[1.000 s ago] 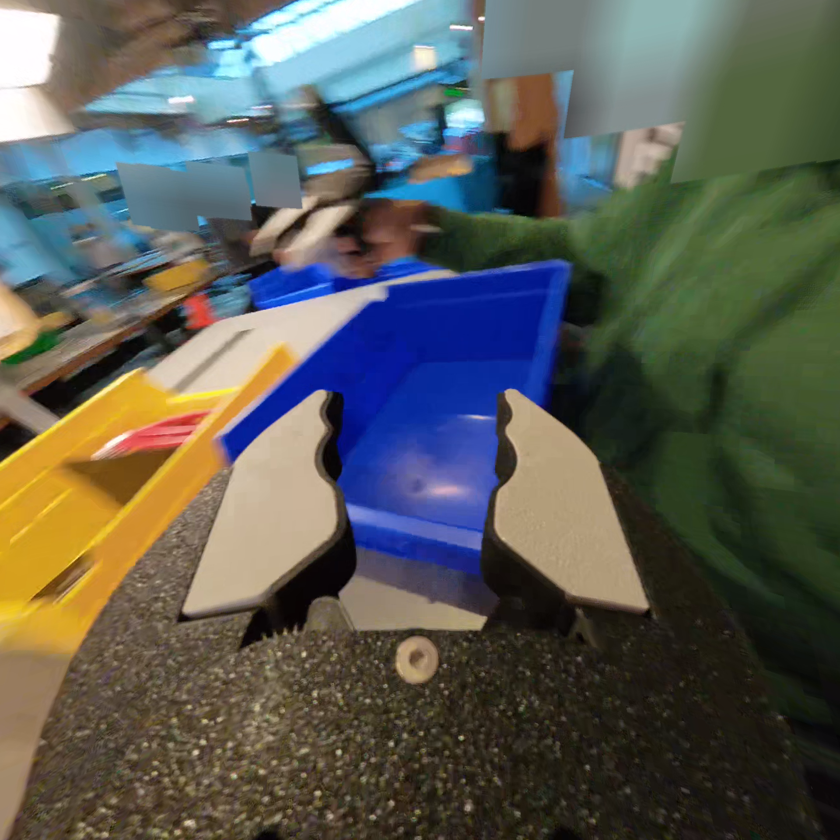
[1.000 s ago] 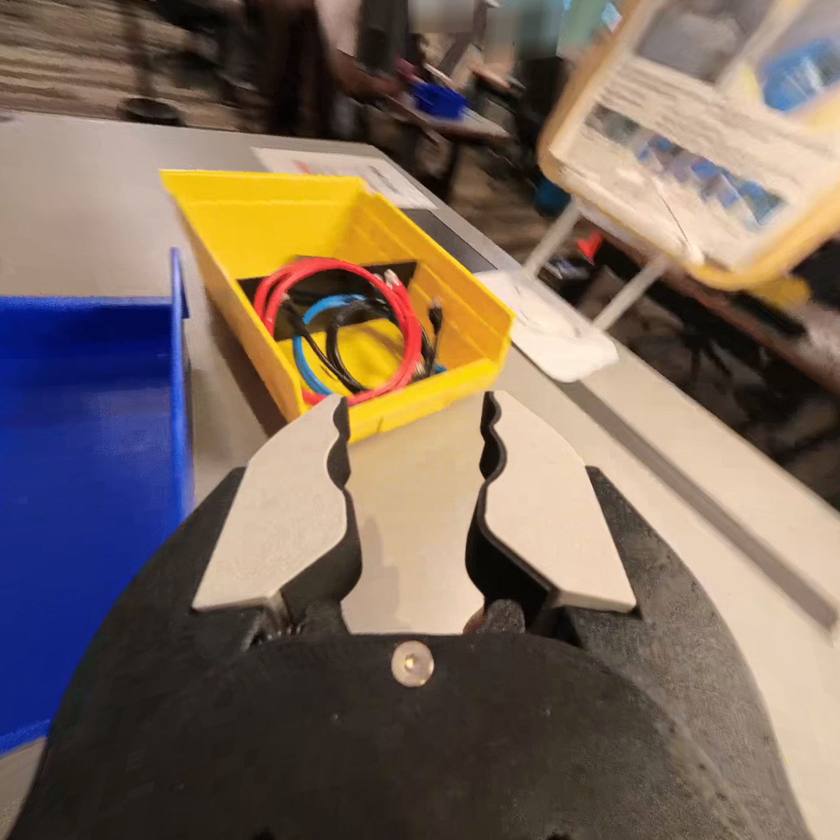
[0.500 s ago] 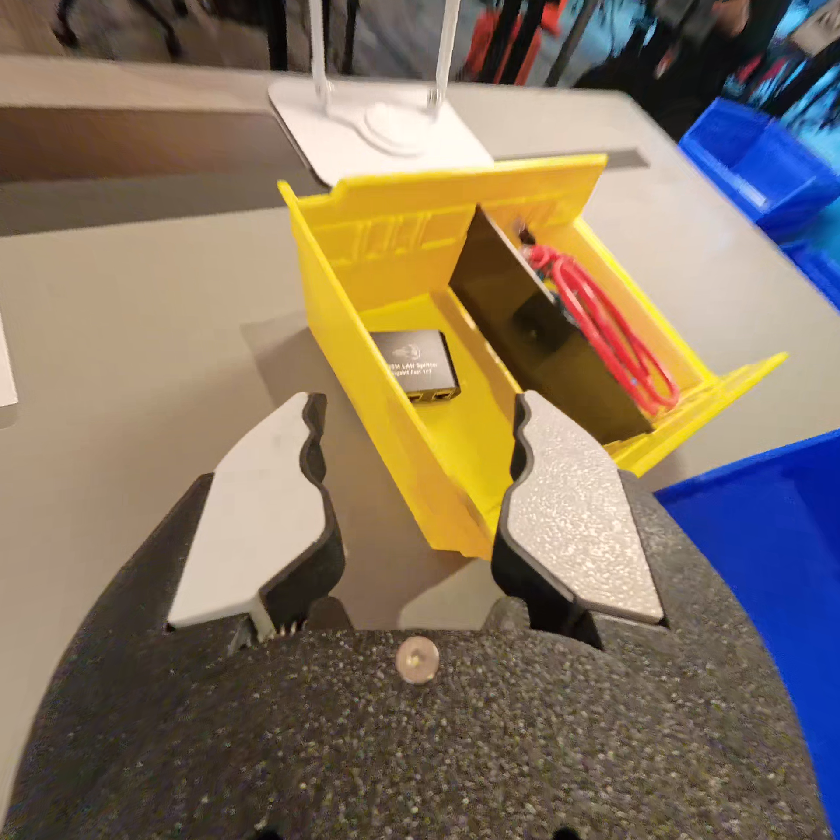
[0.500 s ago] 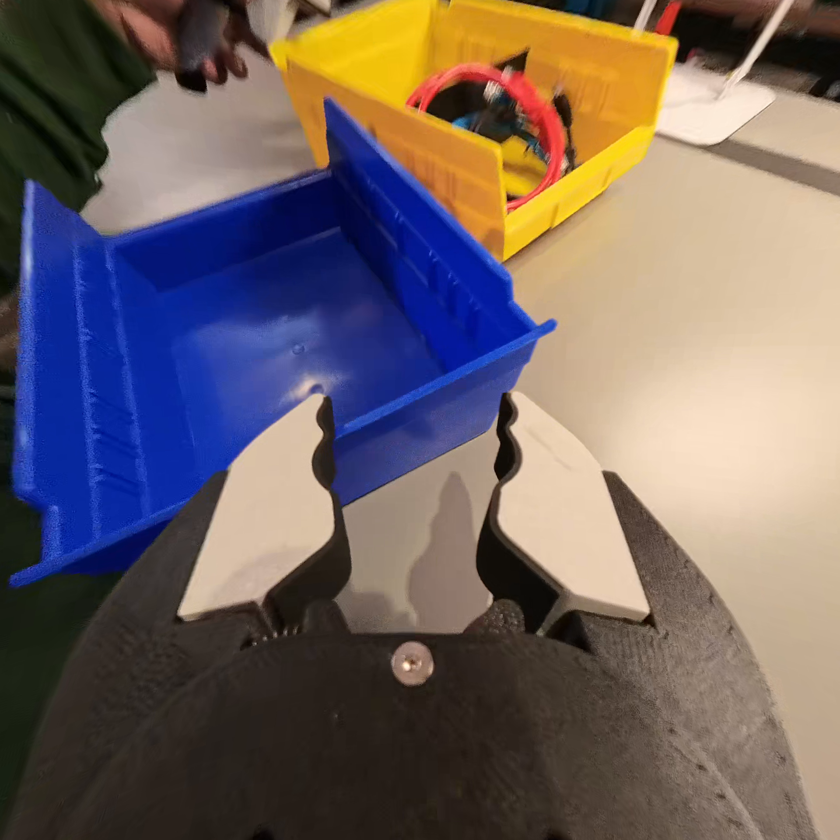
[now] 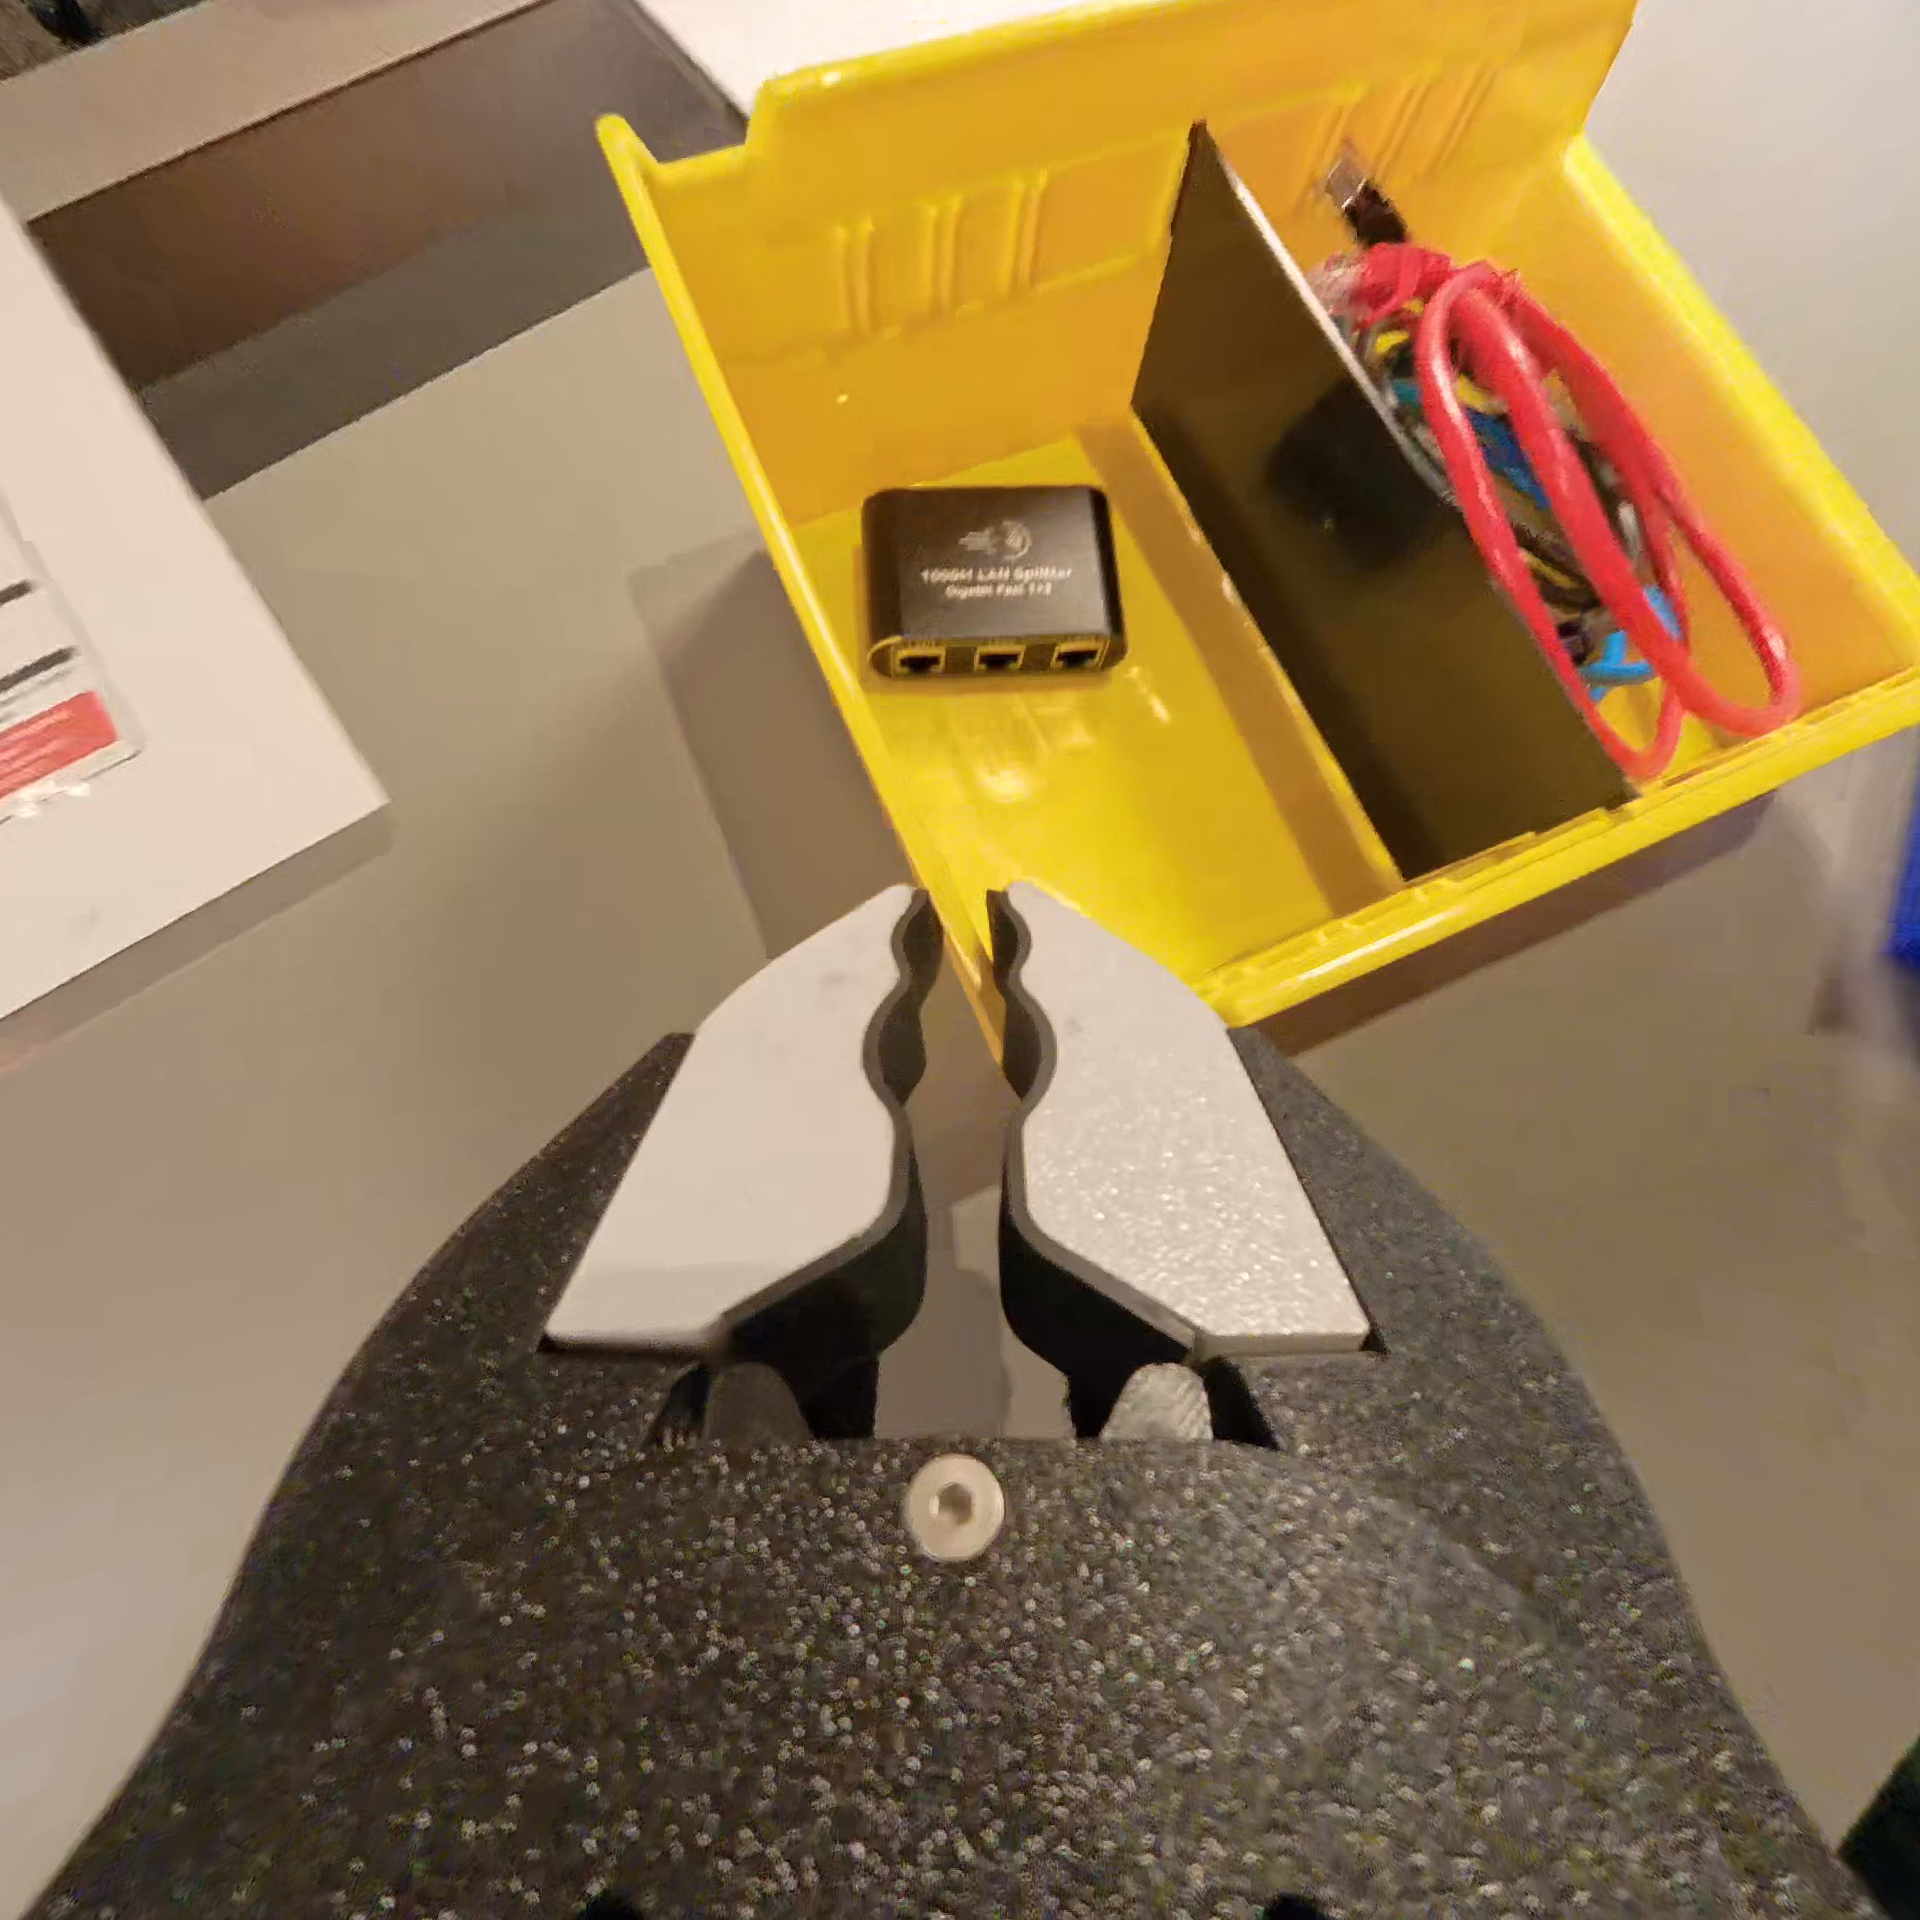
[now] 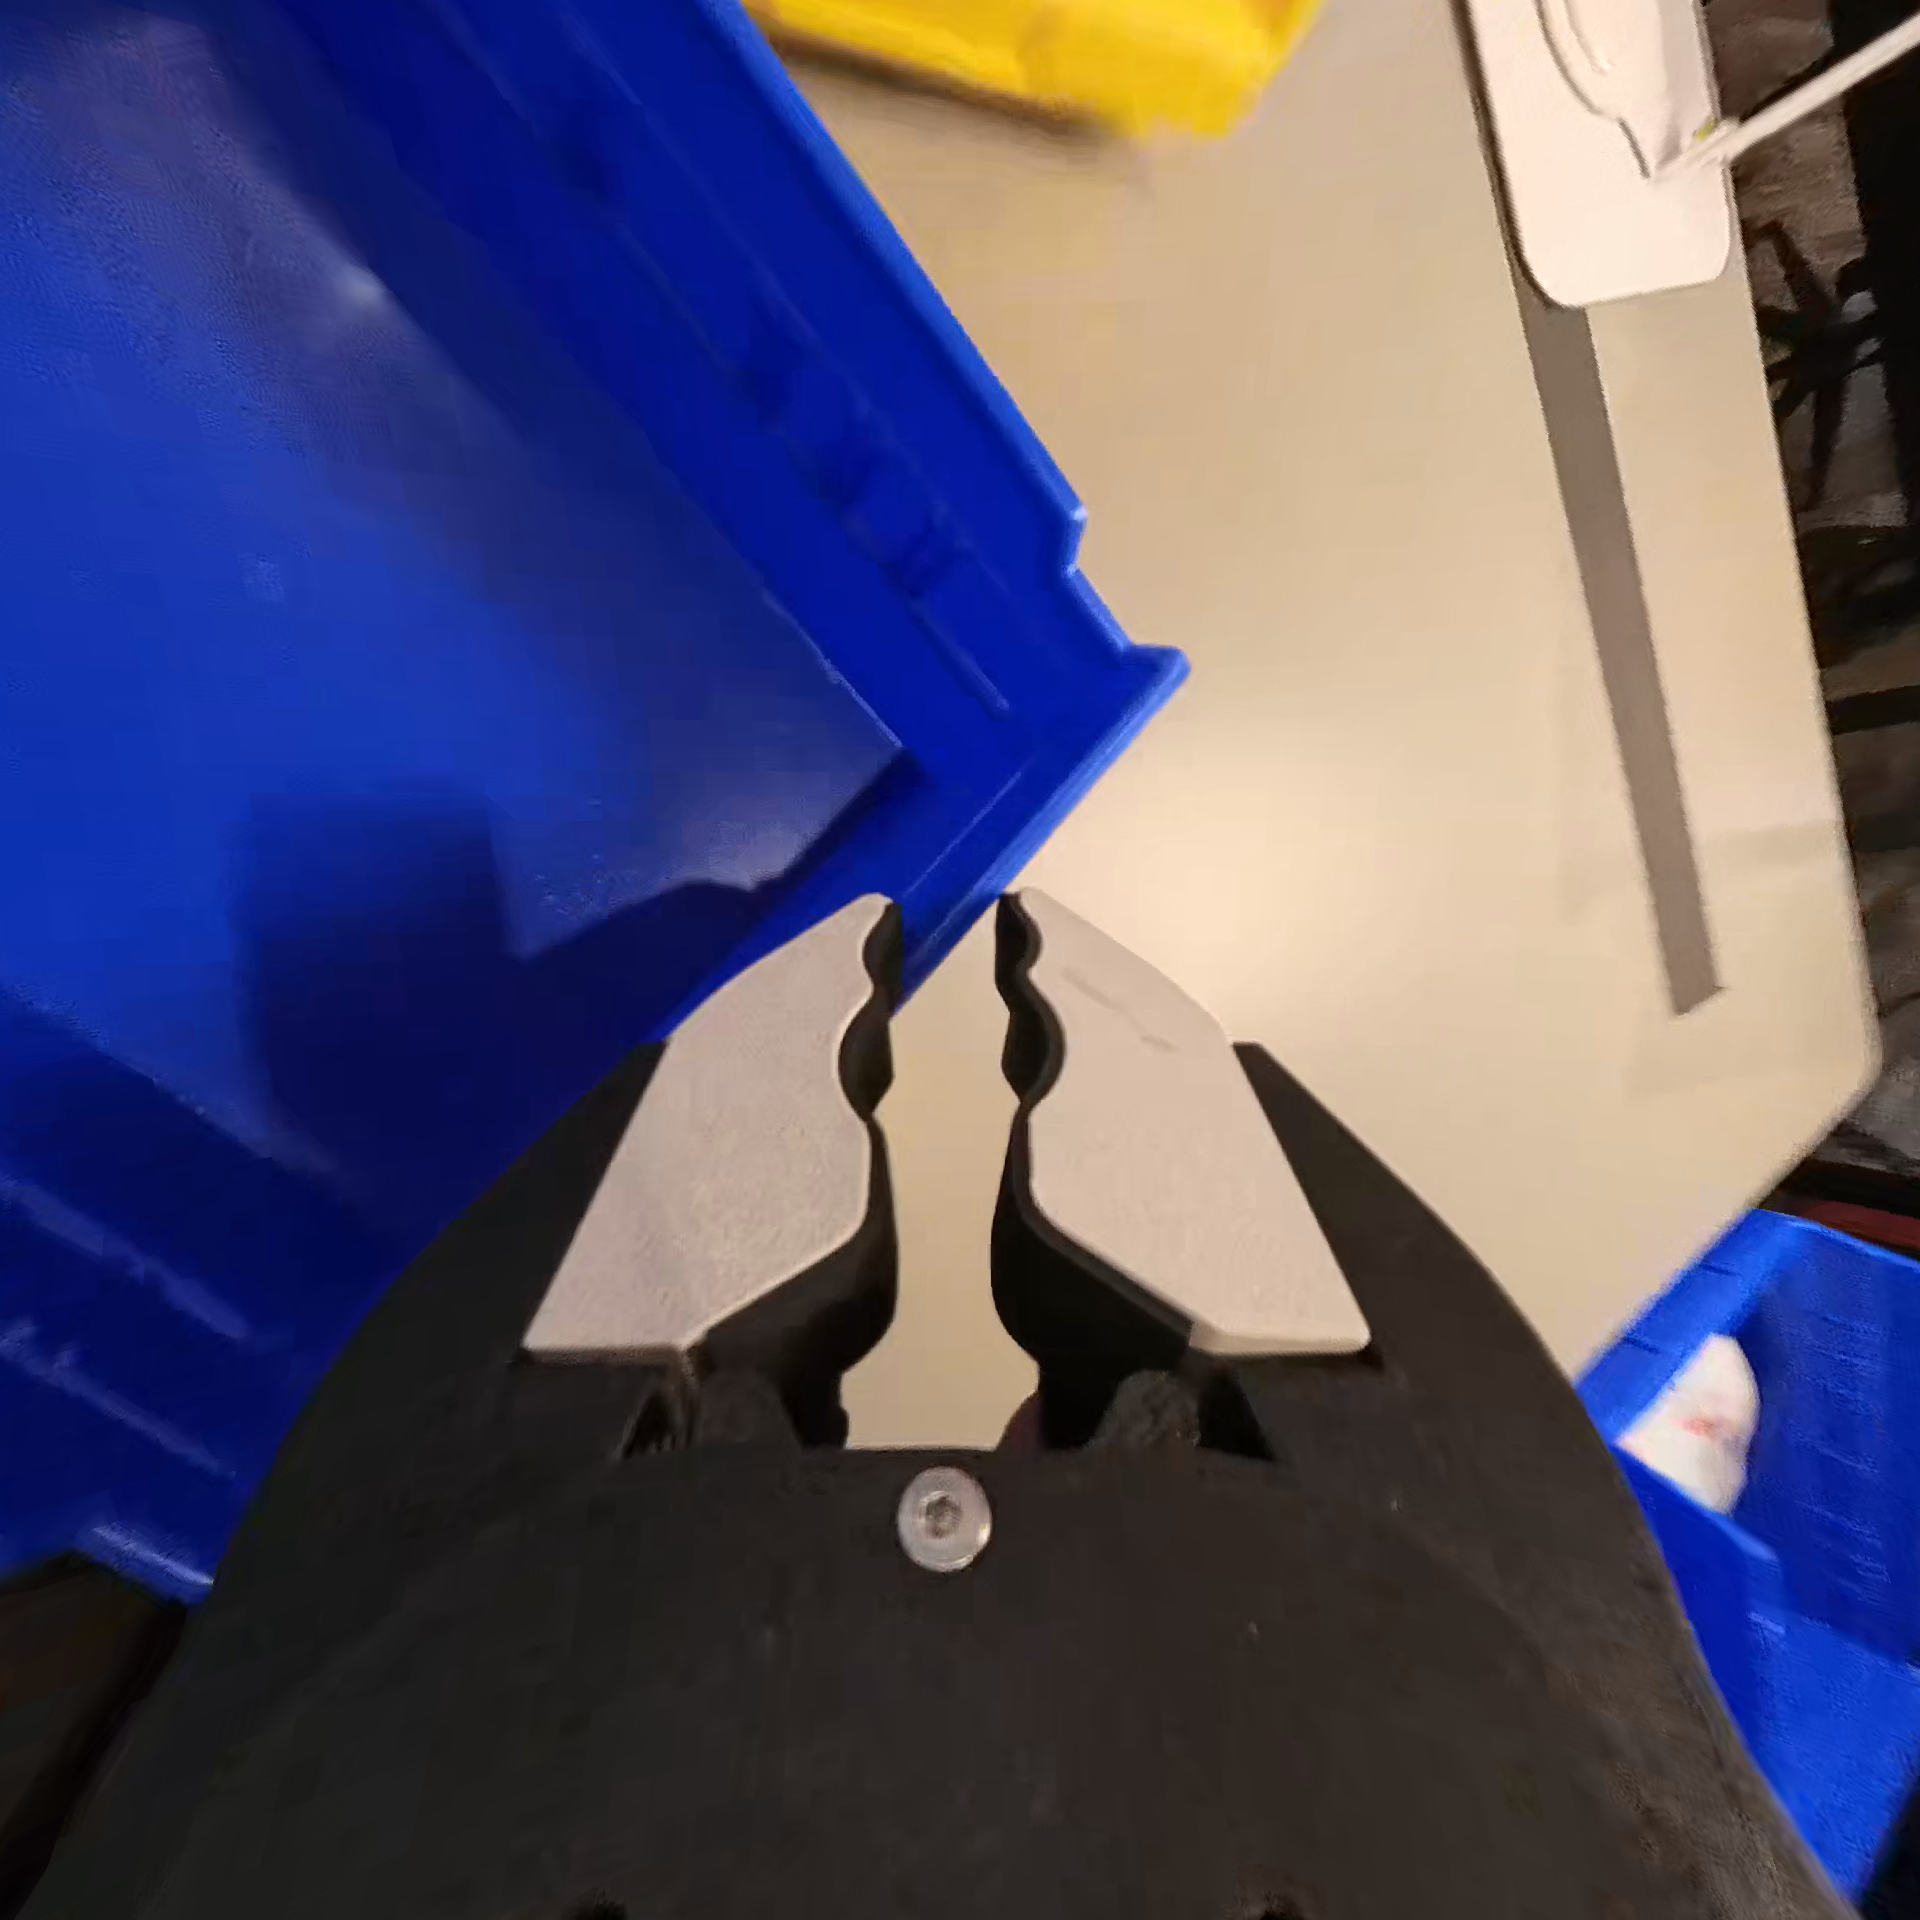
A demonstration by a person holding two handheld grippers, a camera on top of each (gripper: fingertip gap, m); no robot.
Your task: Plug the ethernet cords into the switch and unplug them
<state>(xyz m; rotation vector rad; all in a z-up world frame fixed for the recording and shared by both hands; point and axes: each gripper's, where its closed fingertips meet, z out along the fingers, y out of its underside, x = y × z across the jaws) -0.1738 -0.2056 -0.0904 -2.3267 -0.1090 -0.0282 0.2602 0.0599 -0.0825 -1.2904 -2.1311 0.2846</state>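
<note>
A small black switch [image 5: 992, 582] with three ports lies in the left compartment of a yellow bin [image 5: 935, 260]. A black divider [image 5: 1351, 582] separates it from coiled red, blue and black ethernet cords [image 5: 1538, 499] in the right compartment. My left gripper [image 5: 964, 914] is shut on the yellow bin's near left wall, close to its front corner. My right gripper [image 6: 943, 920] is shut on the front rim of an empty blue bin [image 6: 416, 520], near its right corner. The yellow bin [image 6: 1091, 62] shows blurred beyond it.
A printed sheet [image 5: 125, 727] lies on the grey table left of the yellow bin. A white stand base [image 6: 1621, 156] sits at the table's far edge. Another blue bin [image 6: 1818, 1558] with something white inside stands off the table's right edge. About 50 centimeters separates my left fingertips from my right.
Both grippers have moved forward and down and closed from wide open, the left onto the yellow bin's wall, the right onto the blue bin's rim.
</note>
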